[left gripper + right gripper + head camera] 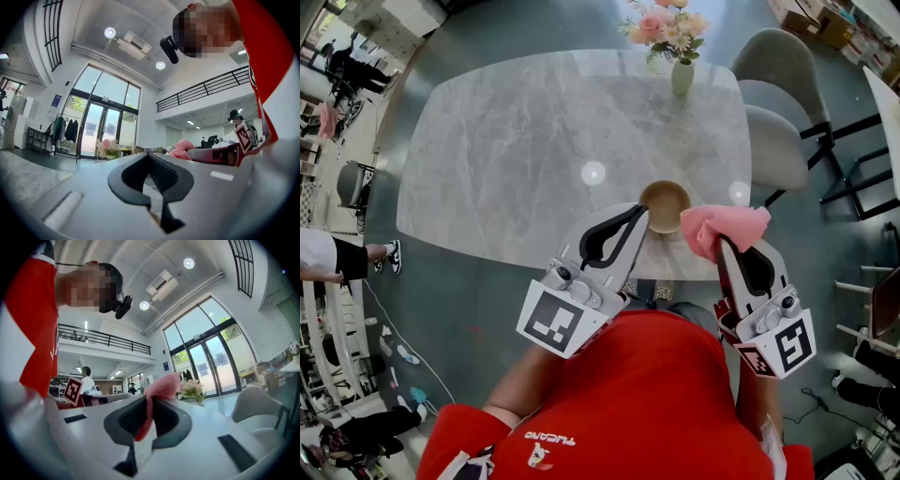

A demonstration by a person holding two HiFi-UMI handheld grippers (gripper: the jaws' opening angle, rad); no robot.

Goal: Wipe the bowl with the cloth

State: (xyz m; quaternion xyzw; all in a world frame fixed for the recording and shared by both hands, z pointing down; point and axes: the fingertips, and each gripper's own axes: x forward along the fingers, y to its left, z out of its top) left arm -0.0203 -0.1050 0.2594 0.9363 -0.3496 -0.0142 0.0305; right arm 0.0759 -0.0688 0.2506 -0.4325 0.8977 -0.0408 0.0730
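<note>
Bowl (665,205): small, round, brown, wood-looking, upright with its mouth up. It sits at the near edge of the grey marble bench (506,150); I can't tell whether it rests there or is raised. Cloth (728,228): pink, bunched, folds drooping. It is pinched between the fingers (125,419) of my right gripper (148,404), just right of the bowl, one edge lapping its right rim.

Table (506,141): 1. Bowl (665,204): 1. Cloth (727,228): 1. Vase (682,77) of flowers: 1. Grey chairs (776,142): 2. Grippers: 2, being left gripper (641,213) and right gripper (724,246).
</note>
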